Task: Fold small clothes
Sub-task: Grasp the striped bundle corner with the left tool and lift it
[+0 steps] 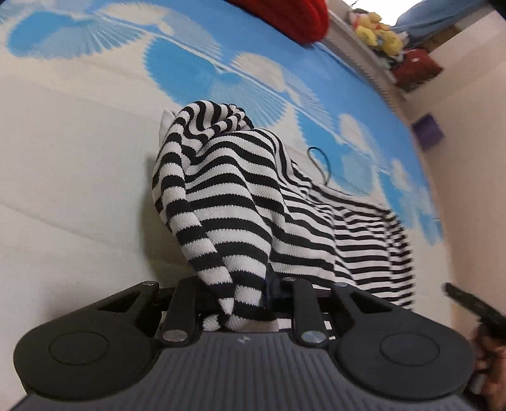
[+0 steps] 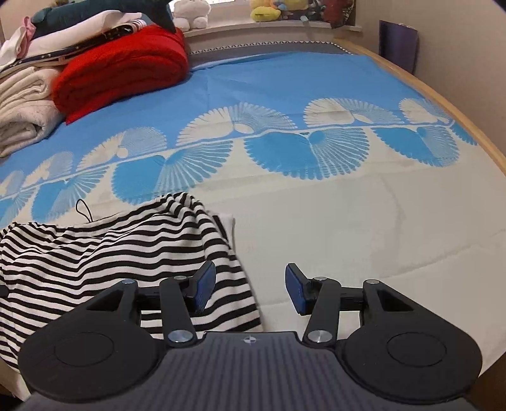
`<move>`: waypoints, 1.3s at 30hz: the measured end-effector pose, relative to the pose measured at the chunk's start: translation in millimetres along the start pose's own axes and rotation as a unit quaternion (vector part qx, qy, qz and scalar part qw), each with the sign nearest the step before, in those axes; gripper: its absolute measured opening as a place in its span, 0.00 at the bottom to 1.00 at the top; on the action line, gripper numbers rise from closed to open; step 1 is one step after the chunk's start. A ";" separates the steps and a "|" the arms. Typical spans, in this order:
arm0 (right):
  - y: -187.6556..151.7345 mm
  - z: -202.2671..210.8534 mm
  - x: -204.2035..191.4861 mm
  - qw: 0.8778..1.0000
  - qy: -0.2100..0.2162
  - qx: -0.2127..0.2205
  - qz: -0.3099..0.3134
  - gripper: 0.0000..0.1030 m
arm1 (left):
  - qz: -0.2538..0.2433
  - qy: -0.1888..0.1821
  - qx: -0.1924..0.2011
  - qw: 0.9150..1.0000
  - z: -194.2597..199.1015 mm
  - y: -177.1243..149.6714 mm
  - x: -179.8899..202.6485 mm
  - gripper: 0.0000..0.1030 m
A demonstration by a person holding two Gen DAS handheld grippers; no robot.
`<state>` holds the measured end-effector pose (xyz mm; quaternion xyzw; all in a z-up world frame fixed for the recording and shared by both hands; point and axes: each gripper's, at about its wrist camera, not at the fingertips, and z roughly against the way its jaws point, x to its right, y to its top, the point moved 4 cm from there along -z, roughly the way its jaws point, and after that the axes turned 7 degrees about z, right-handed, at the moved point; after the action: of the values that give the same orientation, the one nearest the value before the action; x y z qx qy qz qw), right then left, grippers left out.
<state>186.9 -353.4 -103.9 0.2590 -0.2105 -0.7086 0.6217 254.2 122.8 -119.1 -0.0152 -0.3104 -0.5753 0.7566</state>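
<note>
A black-and-white striped garment lies bunched on the bed sheet. One end of it is lifted and gathered between the fingers of my left gripper, which is shut on it; the cloth hides the pads. In the right wrist view the same striped garment spreads to the lower left. My right gripper hovers open over its right edge. Its left blue pad is above the stripes, its right one over bare sheet, and nothing sits between them. A thin black cord loop lies on the garment.
A folded red blanket and a stack of pale folded cloths sit at the bed's far left. Plush toys line the sill behind. The wooden bed edge curves along the right. A person's hand shows at the lower right.
</note>
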 end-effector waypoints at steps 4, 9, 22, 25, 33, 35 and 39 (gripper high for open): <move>-1.8 3.3 -8.8 1.000 0.007 0.004 0.012 0.49 | -0.030 0.060 0.017 0.998 9.7 -1.5 16.7 0.23; -2.9 5.7 -5.4 1.000 0.009 0.006 0.015 0.49 | -0.052 0.038 0.024 0.998 10.8 -4.0 63.7 0.23; -6.2 11.5 19.3 1.000 -0.002 0.008 -0.007 0.49 | -0.085 -0.089 -0.008 0.992 -71.1 -45.8 247.2 0.28; -6.1 12.1 23.1 1.000 -0.005 0.007 -0.015 0.49 | -0.095 -0.139 -0.019 0.986 -79.6 -56.0 277.0 0.38; 3.8 17.0 12.4 0.998 0.040 0.036 -0.046 0.49 | -0.042 -0.196 0.044 0.979 -29.5 -29.6 238.7 0.47; 7.0 17.2 2.9 0.995 0.068 0.043 -0.057 0.50 | -0.032 -0.171 0.050 0.983 -22.8 -25.1 219.7 0.47; 4.8 -1.2 -29.0 0.991 0.127 -0.002 -0.047 0.54 | -0.060 -0.119 0.052 0.990 -12.4 -22.9 194.3 0.47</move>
<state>194.0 -325.4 -98.8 0.3547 -0.1160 -0.6991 0.6099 267.9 -57.0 -42.1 -0.0261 -0.4280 -0.5966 0.6783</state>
